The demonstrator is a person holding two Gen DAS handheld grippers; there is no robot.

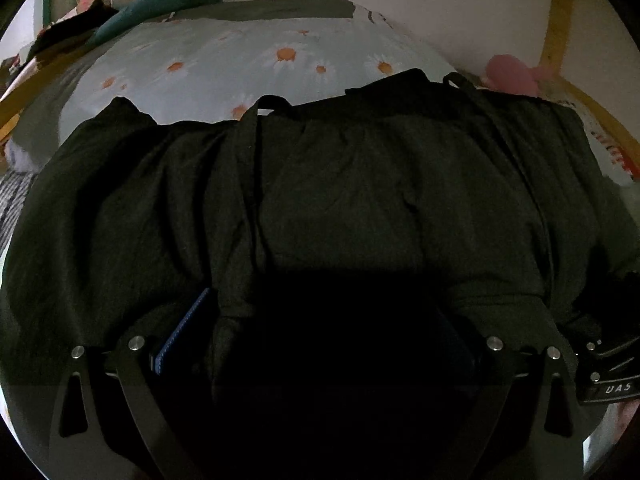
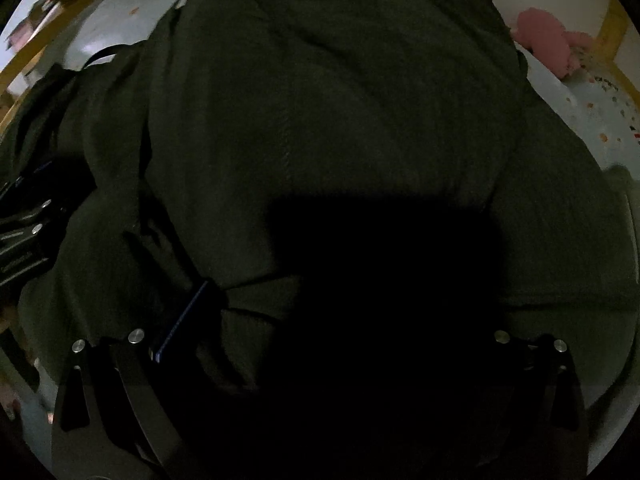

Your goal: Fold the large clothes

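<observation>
Matt, creased dark cloth garment; printed cotton-like sheet.

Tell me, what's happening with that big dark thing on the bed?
A person is folding a big dark green garment spread on a daisy-print bed sheet. The left hand-held gripper hovers over its near edge, open and holding nothing. The right hand-held gripper hangs just above the same cloth, apparently open too.

place: bedroom at home — daisy-print bedsheet | wooden bed frame | pink plush toy
</observation>
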